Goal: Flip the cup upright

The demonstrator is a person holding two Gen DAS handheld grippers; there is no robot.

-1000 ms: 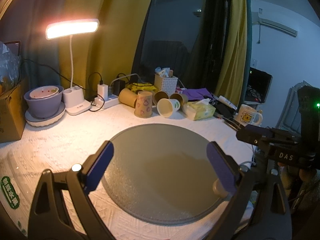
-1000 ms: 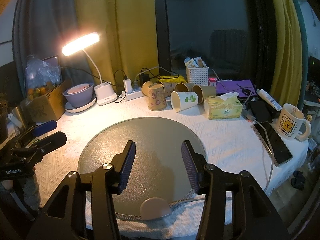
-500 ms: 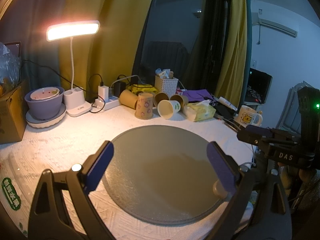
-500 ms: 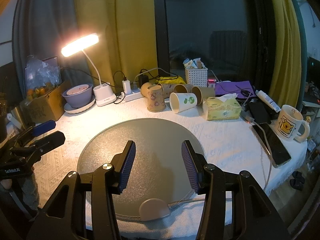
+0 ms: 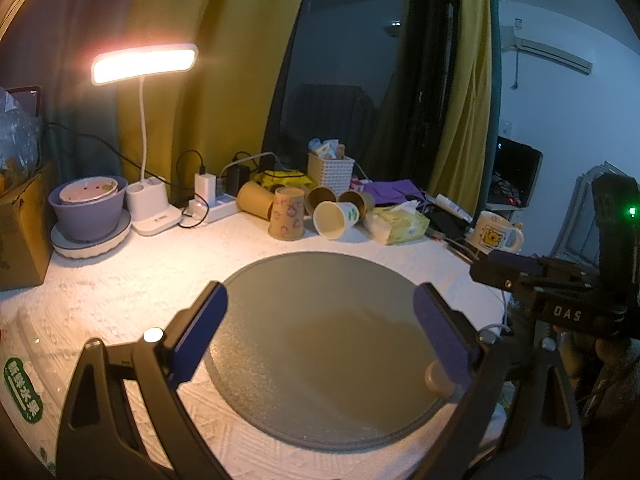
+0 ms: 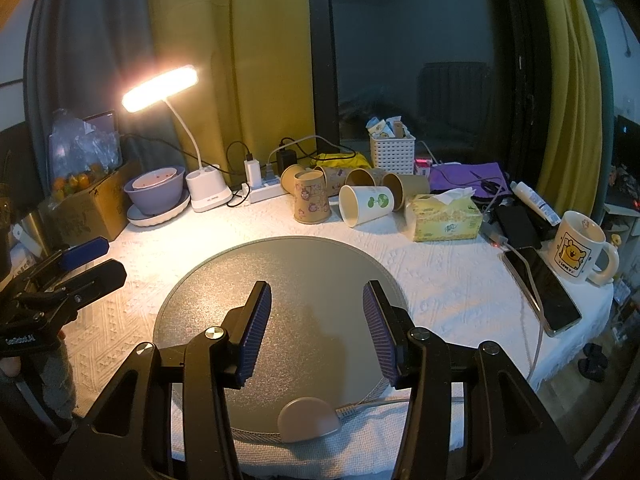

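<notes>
Several paper cups sit at the table's far side. A patterned brown cup [image 5: 286, 213] [image 6: 311, 198] stands upside down. A white cup with a green sprout [image 5: 335, 218] [image 6: 367, 204] lies on its side, mouth toward me. Plain brown cups [image 6: 405, 189] lie on their sides behind them. My left gripper [image 5: 320, 332] is open and empty over the grey round mat [image 5: 320, 344]. My right gripper [image 6: 316, 332] is open and empty over the same mat [image 6: 304, 272]. Each gripper shows at the edge of the other's view.
A lit desk lamp [image 6: 160, 88], a purple bowl on a plate [image 6: 156, 192], a power strip [image 6: 264, 192], a white basket [image 6: 392, 152], a tissue box [image 6: 444, 216], a phone [image 6: 540, 288] and a bear mug [image 6: 580, 248] stand around the mat. A cardboard box [image 6: 88, 208] is at the left.
Both grippers have drawn back slightly from the cups, which look a little smaller and farther. Jaws stay open. Nothing on the table has moved.
</notes>
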